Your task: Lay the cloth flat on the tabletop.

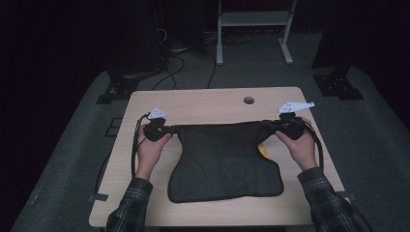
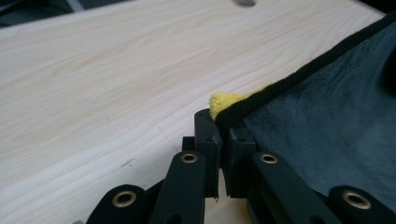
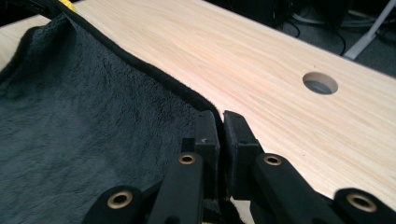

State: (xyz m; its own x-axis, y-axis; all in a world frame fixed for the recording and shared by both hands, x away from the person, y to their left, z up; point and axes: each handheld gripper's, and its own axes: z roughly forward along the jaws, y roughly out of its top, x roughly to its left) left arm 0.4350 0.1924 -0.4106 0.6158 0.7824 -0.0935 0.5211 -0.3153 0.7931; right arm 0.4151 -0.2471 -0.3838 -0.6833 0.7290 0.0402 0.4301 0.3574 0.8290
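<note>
We see a dark cloth (image 1: 226, 162) spread on the wooden table (image 1: 208, 104), its far edge stretched taut between two grippers. The left gripper (image 1: 168, 130) meets the cloth's far left corner and the right gripper (image 1: 267, 125) its far right corner, each closed on the edge. A sliver of yellow (image 1: 261, 149) peeks out at the cloth's right side. Beyond the cloth, a round hole (image 1: 249, 100) sits in the tabletop.

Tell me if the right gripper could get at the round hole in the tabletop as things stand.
Probably not without letting go: the right gripper is shut on the dark cloth, whose other corner the left gripper holds. The bare table up to the hole looks unobstructed.
</note>
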